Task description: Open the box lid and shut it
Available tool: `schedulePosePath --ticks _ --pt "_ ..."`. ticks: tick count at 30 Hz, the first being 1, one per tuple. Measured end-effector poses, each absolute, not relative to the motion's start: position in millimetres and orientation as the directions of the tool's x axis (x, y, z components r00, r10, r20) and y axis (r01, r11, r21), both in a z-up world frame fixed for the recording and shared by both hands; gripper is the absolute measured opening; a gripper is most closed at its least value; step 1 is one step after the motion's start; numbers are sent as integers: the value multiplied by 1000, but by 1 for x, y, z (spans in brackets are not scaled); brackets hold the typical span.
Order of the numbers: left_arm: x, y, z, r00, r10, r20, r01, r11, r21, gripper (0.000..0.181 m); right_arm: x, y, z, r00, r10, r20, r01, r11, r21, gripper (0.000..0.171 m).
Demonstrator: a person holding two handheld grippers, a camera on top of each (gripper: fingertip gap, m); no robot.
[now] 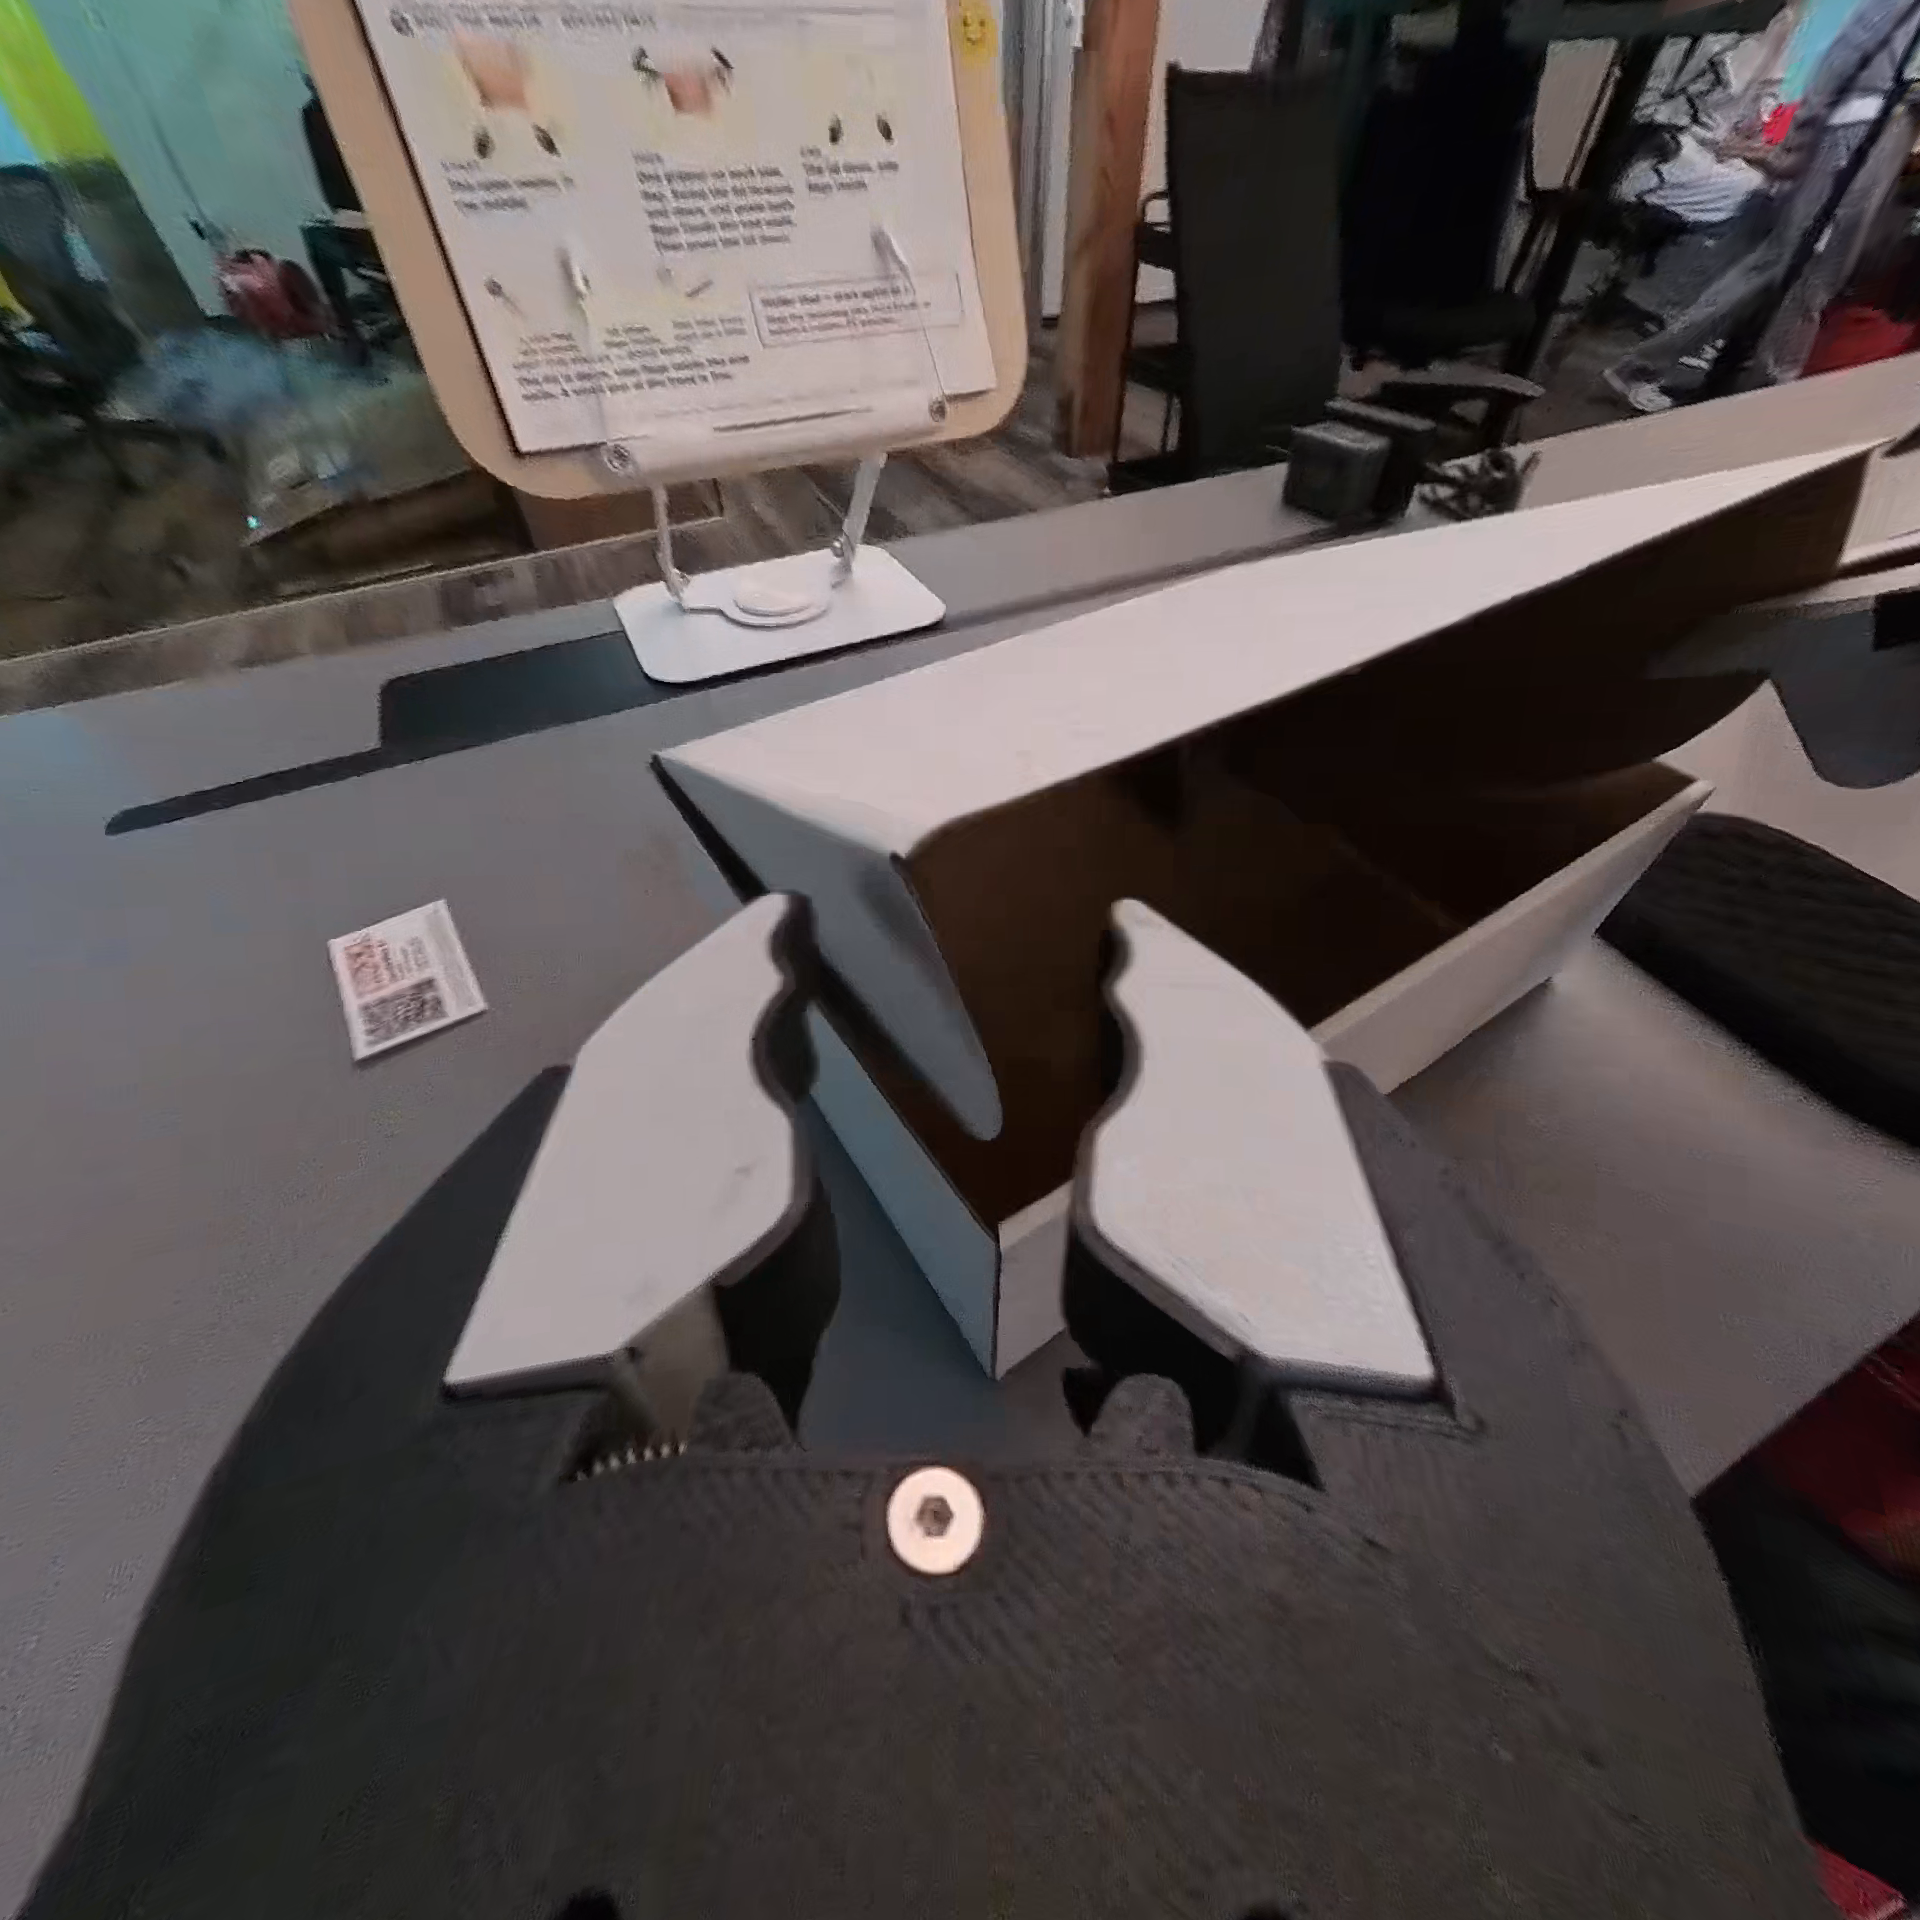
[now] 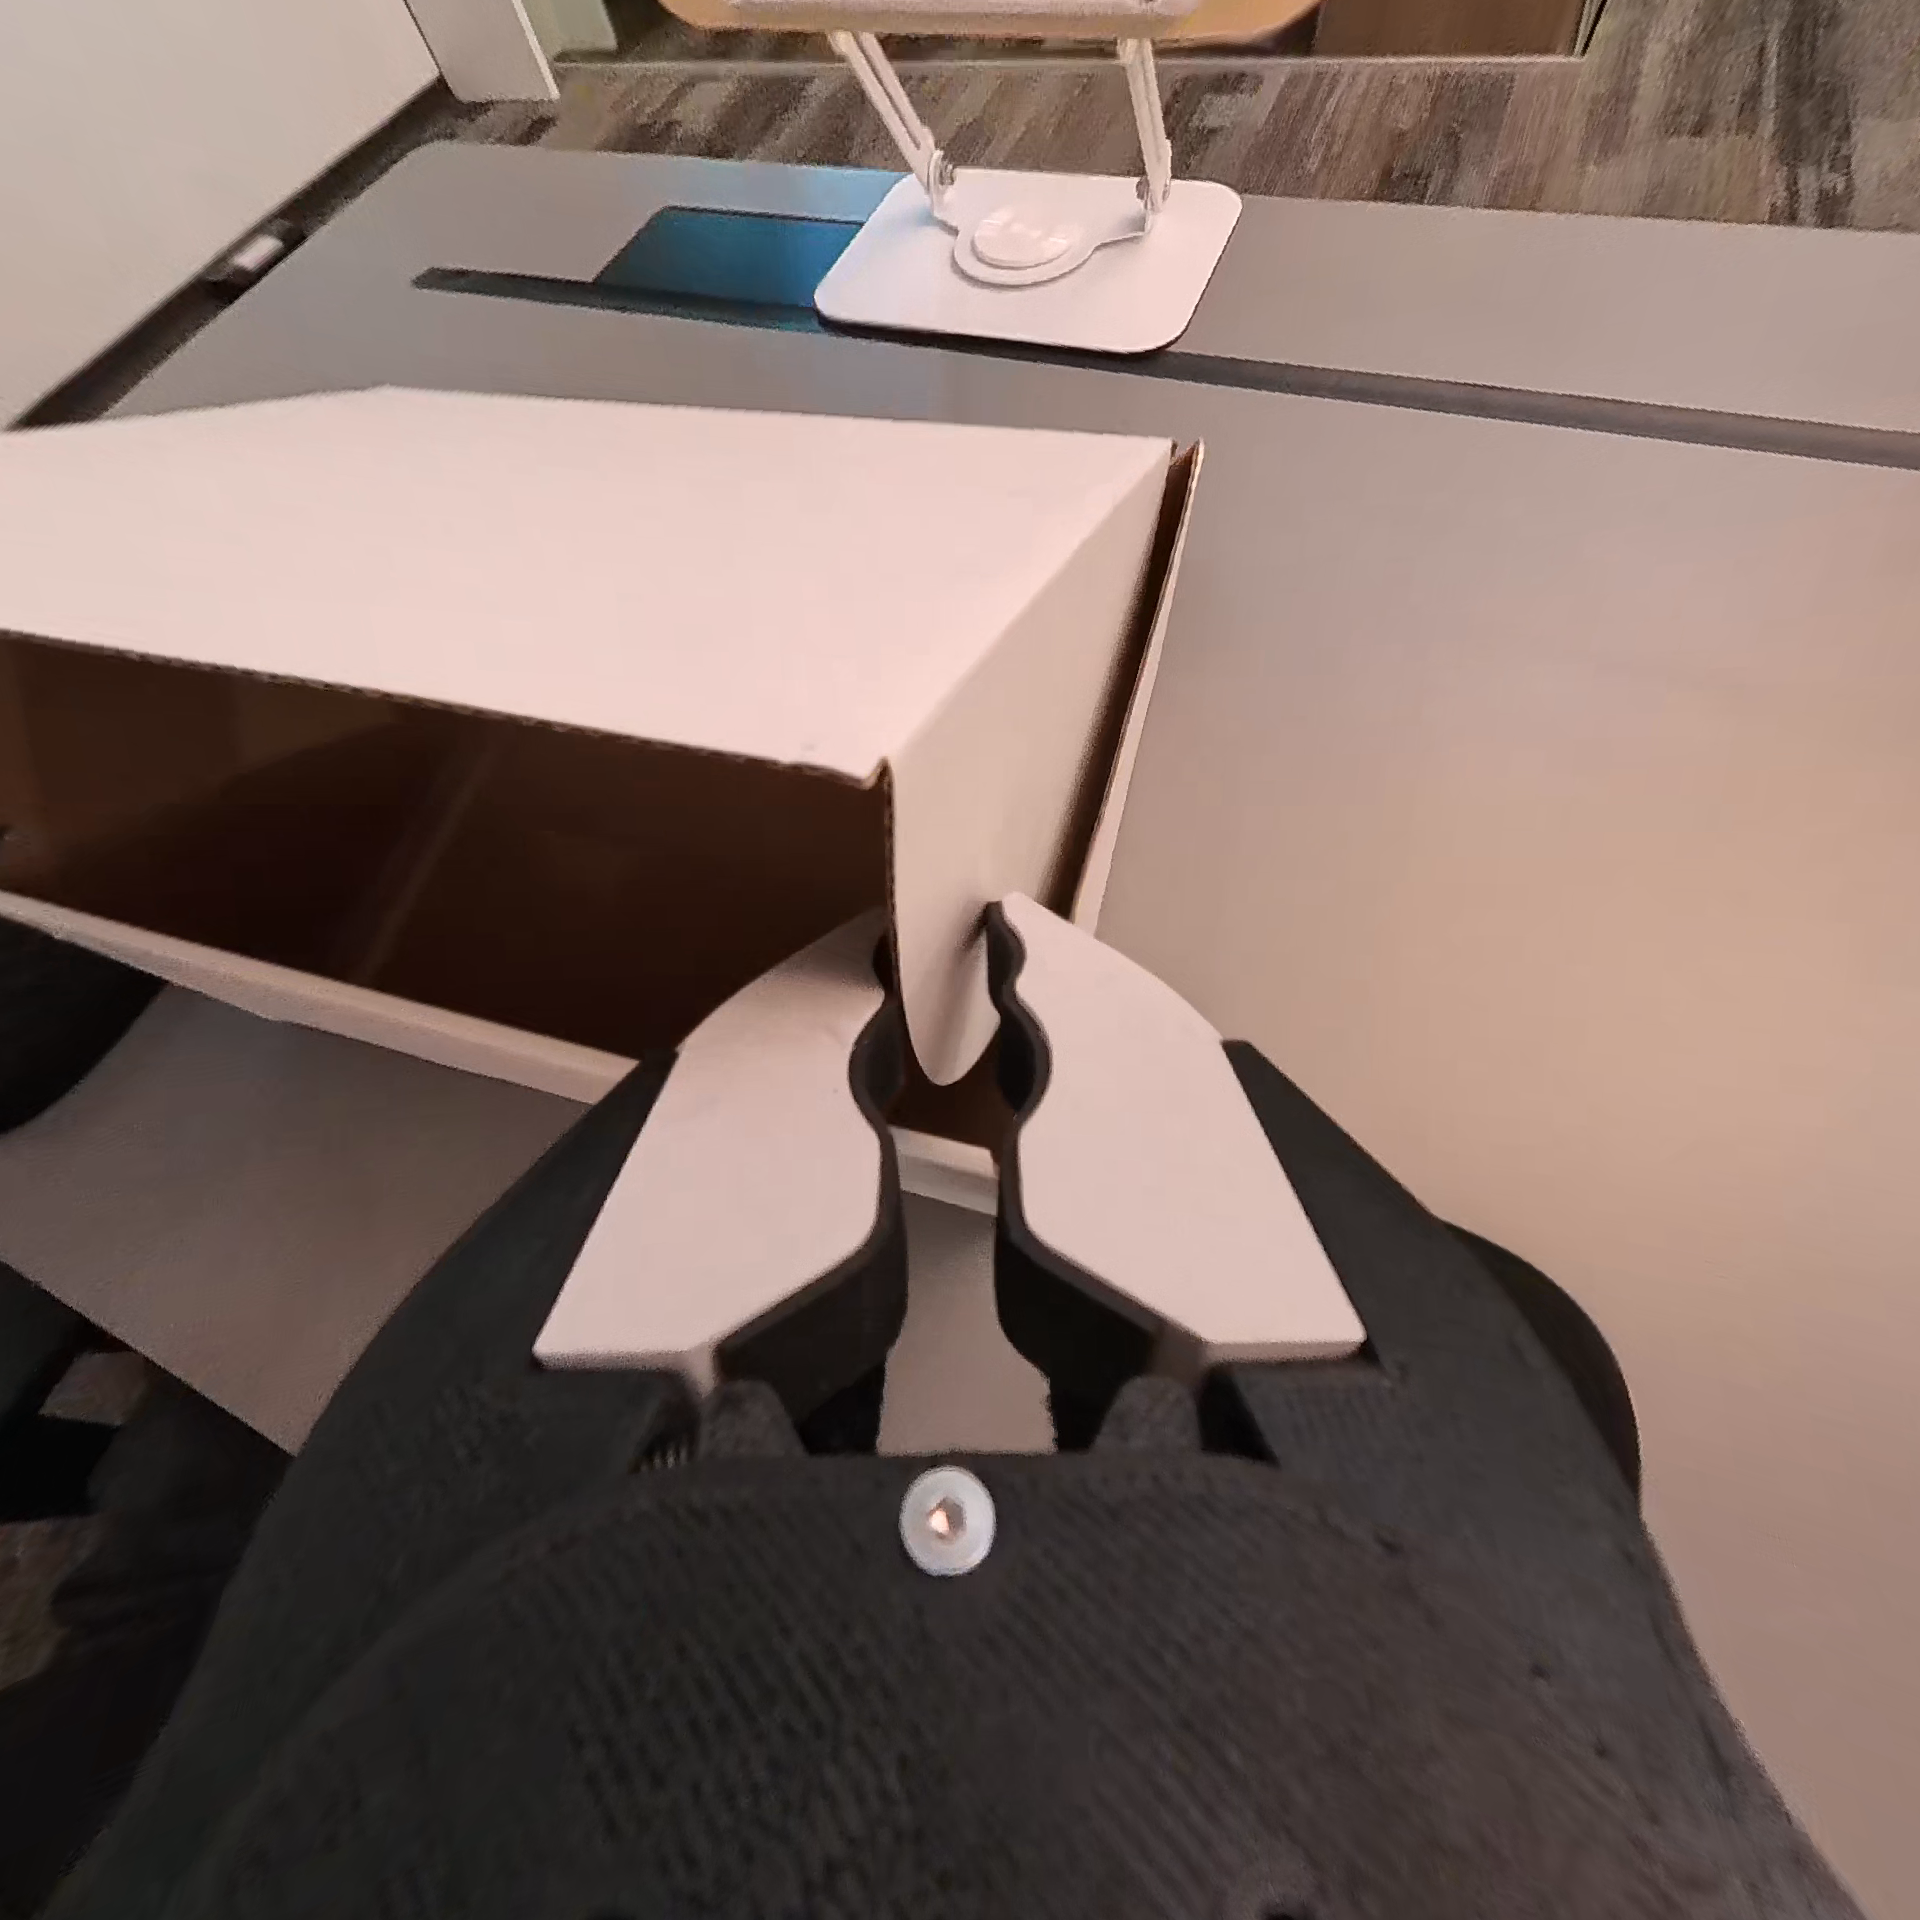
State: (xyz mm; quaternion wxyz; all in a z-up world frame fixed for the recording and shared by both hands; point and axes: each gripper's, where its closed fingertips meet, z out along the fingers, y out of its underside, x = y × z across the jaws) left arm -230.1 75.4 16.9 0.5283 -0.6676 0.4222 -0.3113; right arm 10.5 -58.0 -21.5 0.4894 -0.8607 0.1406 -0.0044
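A white cardboard box [image 1: 1455,987] with a brown inside lies on a dark grey table [image 1: 260,831]. Its lid [image 1: 1143,665] is raised at a slant, hinged at the back. My left gripper [image 1: 956,925] is open, with the lid's left side flap [image 1: 904,987] hanging between the fingers over the box's left front corner. In the right wrist view the lid [image 2: 571,540] slopes up over the box's front wall [image 2: 364,997]. My right gripper [image 2: 935,935] is shut on the lid's right side flap [image 2: 940,997]. Its finger also shows in the left wrist view [image 1: 1756,644].
A document stand [image 1: 707,208] with a printed sheet stands on a white base [image 2: 1029,260] behind the box. A small printed card [image 1: 405,977] lies on the table to the left. A black block [image 1: 1340,468] sits at the far edge. Chairs and a person stand beyond.
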Motion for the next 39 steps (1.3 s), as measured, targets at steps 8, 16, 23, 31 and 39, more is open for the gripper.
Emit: schedulePosePath --ticks 8,16,23,31,39 --pt "-228 99 -33 457 -870 -184 -458 -52 -888 14 -9 -74 -47 973 -92 -212 -231 -448 -864 25" --pt "-271 97 -11 313 -941 126 -257 -212 -943 35 -3 -121 -22 985 152 -86 -34 -320 -947 31" --pt "-253 197 3 226 -965 -136 -390 38 -920 4 96 -58 -33 862 170 479 500 -452 -739 19" --pt "-170 271 -74 -46 -890 -453 -693 355 -627 0 132 28 -76 783 416 462 621 -554 -554 1" --pt "-125 274 -95 -228 -843 -486 -699 490 -521 0 133 54 -88 701 514 495 711 -561 -424 1"
